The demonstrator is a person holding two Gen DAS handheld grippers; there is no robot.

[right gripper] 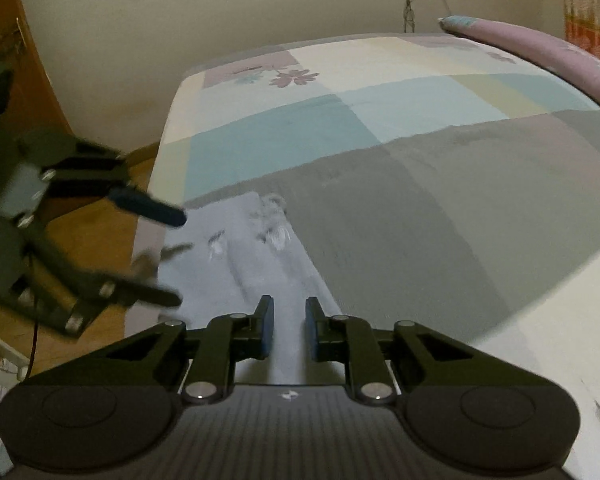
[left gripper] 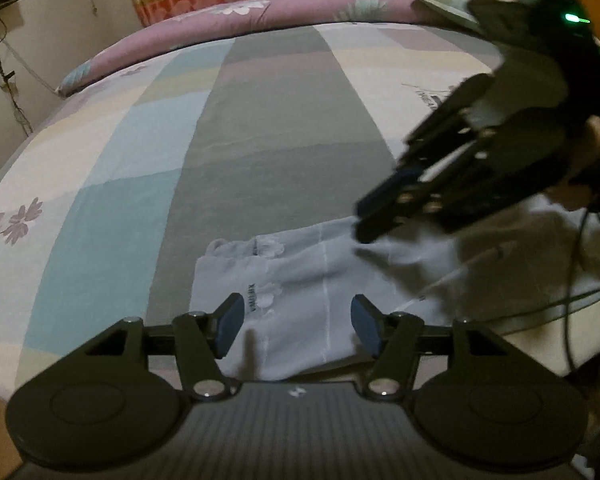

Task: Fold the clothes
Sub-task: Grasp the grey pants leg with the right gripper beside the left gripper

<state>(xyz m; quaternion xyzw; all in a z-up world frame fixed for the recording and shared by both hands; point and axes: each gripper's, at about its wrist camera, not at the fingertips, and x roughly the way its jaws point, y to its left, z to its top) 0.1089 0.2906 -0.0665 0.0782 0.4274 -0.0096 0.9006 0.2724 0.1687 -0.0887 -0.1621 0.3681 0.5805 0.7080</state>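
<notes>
A pale blue garment (left gripper: 296, 304) lies flat near the lower centre of the left wrist view, on the patchwork bedspread (left gripper: 260, 128), close to the bed's near edge. The left gripper (left gripper: 298, 326) hangs over it, jaws parted, nothing between the pads. The right gripper (right gripper: 288, 330) comes in from the right of that view, jaws narrowed to a slim gap with no cloth visibly pinched. This looks like lining up for a fold; next, each gripper needs to catch an edge.
</notes>
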